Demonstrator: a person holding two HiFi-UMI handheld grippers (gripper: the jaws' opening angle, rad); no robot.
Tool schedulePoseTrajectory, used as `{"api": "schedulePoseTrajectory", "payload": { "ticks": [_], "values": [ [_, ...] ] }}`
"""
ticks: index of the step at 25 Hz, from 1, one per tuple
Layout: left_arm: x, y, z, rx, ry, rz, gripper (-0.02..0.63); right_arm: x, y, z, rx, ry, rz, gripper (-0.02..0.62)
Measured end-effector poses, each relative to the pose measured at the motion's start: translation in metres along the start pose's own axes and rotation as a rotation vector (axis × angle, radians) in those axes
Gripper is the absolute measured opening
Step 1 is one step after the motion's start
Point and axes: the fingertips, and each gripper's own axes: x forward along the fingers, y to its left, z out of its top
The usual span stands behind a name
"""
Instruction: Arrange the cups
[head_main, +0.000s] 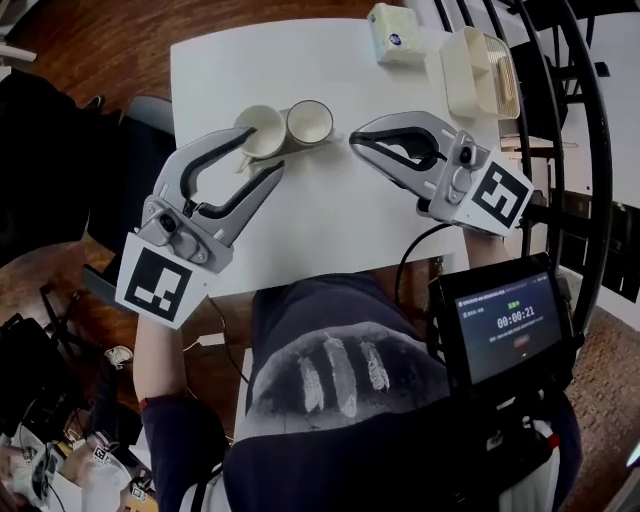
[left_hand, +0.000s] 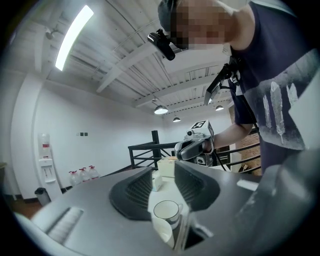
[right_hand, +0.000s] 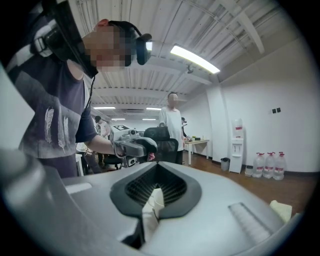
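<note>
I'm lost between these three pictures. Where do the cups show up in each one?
Head view: cups side by side, upper middle of the table.
Left gripper view: cups low centre, between the jaws.
Right gripper view: cups probably the white sliver past the shut jaws.
Shared landmark: the feather-print shirt.

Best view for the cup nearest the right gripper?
Head view: the cup shows whole, mouth up, beside the other cup on the table. The left gripper view shows it framed between the jaws, its base hidden by the other cup. The right gripper view gives only a white sliver under the jaws.
</note>
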Motion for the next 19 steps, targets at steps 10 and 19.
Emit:
{"api": "schedulePoseTrajectory", "payload": {
  "ticks": [10,19],
  "values": [
    [-0.002,0.001,-0.01,-0.005,0.05,0.008,0.0,0.0,0.0,-0.002,-0.012,0.005,0.007,0.005],
    [-0.003,0.005,-0.018,-0.041,0.08,0.014,0.0,0.004,-0.001,-0.005,-0.017,0.005,0.008,0.005]
  ]
}}
